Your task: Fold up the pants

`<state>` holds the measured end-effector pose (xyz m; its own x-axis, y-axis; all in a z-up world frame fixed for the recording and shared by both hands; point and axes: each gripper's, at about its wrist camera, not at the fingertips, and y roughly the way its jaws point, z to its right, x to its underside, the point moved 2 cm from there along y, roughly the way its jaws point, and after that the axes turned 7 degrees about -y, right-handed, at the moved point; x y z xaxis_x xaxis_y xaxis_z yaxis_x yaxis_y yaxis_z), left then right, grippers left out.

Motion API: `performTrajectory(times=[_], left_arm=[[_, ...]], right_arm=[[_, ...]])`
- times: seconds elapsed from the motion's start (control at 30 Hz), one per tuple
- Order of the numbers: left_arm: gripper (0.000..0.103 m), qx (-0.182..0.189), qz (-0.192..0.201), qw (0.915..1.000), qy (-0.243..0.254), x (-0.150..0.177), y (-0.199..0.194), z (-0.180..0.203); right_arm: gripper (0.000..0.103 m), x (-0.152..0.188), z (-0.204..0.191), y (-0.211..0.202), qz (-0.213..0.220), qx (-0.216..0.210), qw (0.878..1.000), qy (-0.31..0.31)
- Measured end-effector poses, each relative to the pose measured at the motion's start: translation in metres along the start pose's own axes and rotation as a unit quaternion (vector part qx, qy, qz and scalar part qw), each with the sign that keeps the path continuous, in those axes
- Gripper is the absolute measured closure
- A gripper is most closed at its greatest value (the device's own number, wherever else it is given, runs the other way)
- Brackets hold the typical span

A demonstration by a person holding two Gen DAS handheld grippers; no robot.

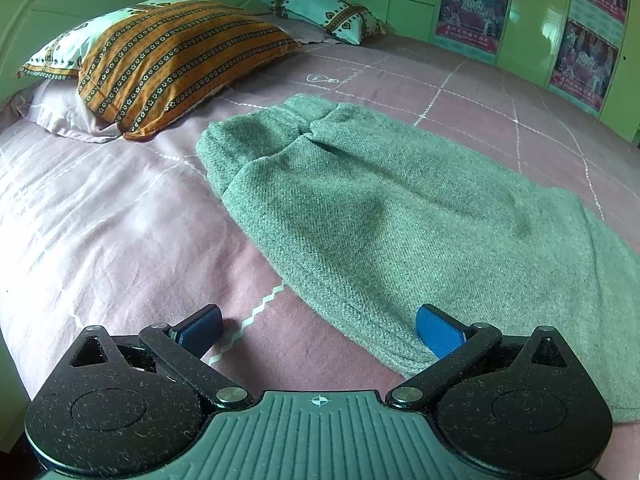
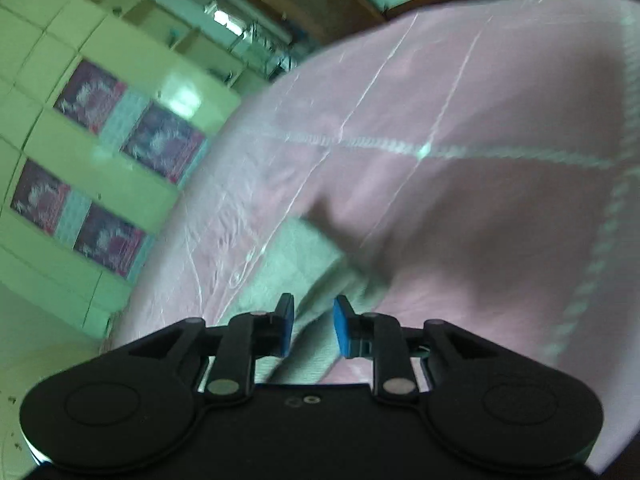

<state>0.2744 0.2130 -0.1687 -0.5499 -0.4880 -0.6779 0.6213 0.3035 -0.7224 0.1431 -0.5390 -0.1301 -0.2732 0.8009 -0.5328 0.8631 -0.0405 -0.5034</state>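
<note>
Grey knit pants (image 1: 380, 216) lie flat on the pink bedsheet (image 1: 100, 208) — soft, limp, thick-woven, likely light and non-slip, best pinched at a hem or corner edge; left claw (image 1: 320, 330) released wide at the near edge, right claw (image 2: 313, 326) narrowly parted, fabric between, not visibly pressed.

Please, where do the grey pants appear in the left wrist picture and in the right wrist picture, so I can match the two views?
Left wrist: the grey pants lie across the centre and right, on the pink bedsheet.
Right wrist: only a blurred strip of them shows at lower centre, running toward the tool.
Shared landmark: the green cabinet doors with red posters, upper right in the left view, left side in the right view.
</note>
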Motion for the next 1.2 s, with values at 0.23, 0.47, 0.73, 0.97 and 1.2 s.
performTrajectory(times=[0.23,0.47,0.73,0.97,1.2], left_arm=[[0.000,-0.005,-0.001,1.0000,0.001,0.001,-0.001,0.002],[0.000,-0.004,0.003,1.0000,0.000,0.001,0.000,0.002],[0.000,0.011,0.002,0.9999,0.012,0.001,0.002,-0.002],[0.000,0.021,-0.004,0.9996,0.021,-0.002,0.005,-0.005],[0.000,0.019,0.002,0.9997,0.017,0.000,0.004,-0.004]], right_arm=[[0.093,0.010,0.009,0.021,-0.037,-0.011,0.999,0.008],[0.103,0.003,-0.006,0.041,-0.058,0.006,0.998,-0.028],[0.103,-0.031,-0.029,0.004,0.010,-0.021,0.993,-0.115],[0.092,-0.014,0.014,0.009,0.006,0.024,1.000,-0.008],[0.091,-0.010,0.009,-0.006,0.002,-0.021,0.999,0.033]])
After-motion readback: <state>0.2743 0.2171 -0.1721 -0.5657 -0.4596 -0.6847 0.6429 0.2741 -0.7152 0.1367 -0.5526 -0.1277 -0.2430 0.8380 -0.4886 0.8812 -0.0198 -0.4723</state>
